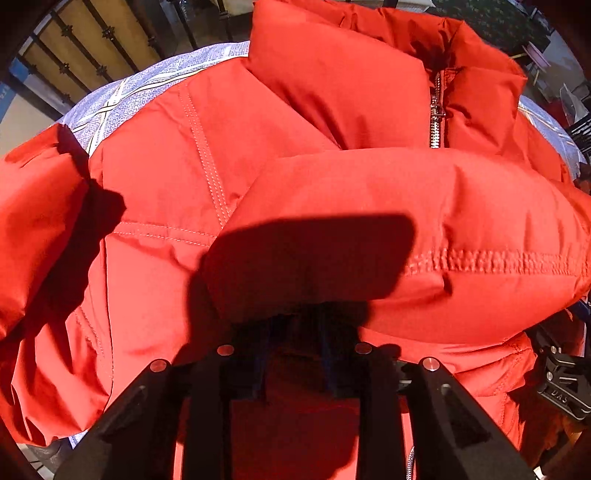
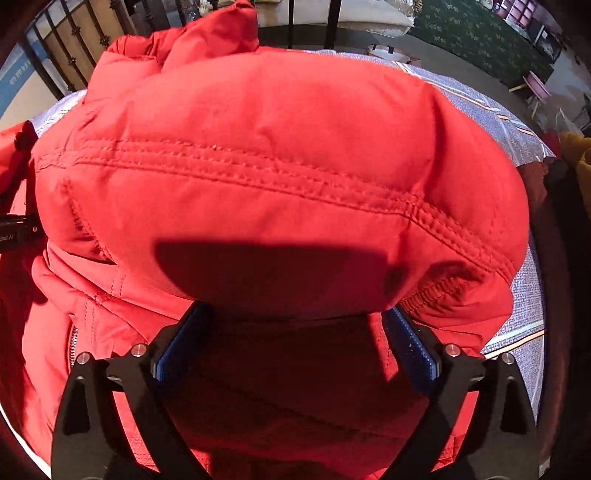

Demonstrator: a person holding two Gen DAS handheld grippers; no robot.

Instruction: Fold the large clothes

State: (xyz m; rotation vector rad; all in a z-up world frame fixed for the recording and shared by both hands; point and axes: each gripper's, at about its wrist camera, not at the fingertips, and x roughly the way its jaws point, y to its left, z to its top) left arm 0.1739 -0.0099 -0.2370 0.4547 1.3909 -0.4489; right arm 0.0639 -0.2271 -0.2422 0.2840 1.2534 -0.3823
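A red puffer jacket [image 1: 177,177] lies on a table covered with a blue-grey patterned cloth [image 1: 122,96]. Its zipper [image 1: 436,122] and collar are at the far side. A puffy sleeve [image 1: 424,221] is folded across the body, right in front of my left gripper [image 1: 295,354], whose fingertips are hidden under the sleeve edge. In the right wrist view the same sleeve [image 2: 277,166] fills the frame. My right gripper [image 2: 295,332] is open, its blue pads [image 2: 410,343] wide apart under the sleeve edge, holding nothing.
A dark metal railing [image 1: 85,48] stands behind the table at the far left. Green patterned carpet [image 2: 476,33] and a pink chair [image 2: 535,83] are at the far right. The cloth-covered table edge [image 2: 524,321] shows at right.
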